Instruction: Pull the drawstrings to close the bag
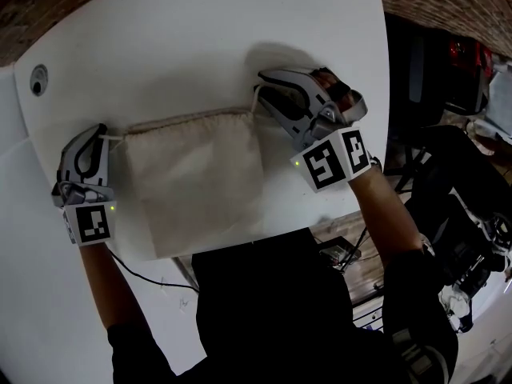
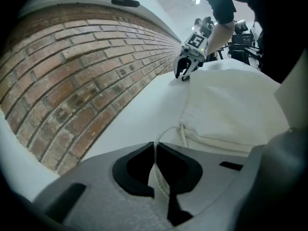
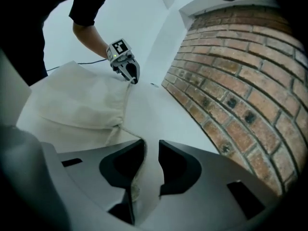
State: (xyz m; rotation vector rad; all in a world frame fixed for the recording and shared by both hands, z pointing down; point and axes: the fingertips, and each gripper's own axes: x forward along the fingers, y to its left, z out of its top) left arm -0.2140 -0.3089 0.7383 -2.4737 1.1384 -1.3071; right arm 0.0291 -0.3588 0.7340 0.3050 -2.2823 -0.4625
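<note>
A cream cloth bag (image 1: 196, 174) lies flat on the white table (image 1: 208, 30), its mouth along the far edge. At the bag's left corner my left gripper (image 1: 102, 138) is shut on the left drawstring (image 2: 168, 131). The cord runs from the bag's hem straight into the pinched jaws of this left gripper (image 2: 155, 147). At the right corner, my right gripper (image 1: 262, 86) has the right drawstring (image 3: 129, 133) between its jaws. The cord lies along one pad, and a gap still shows in the right gripper (image 3: 151, 143).
A brick wall (image 2: 72, 71) borders the table's far side. The table has a round hole (image 1: 38, 78) at far left and a curved right edge (image 1: 382, 94). A thin black cable (image 1: 152, 278) trails near the front. Dark equipment (image 1: 456, 238) stands off the right side.
</note>
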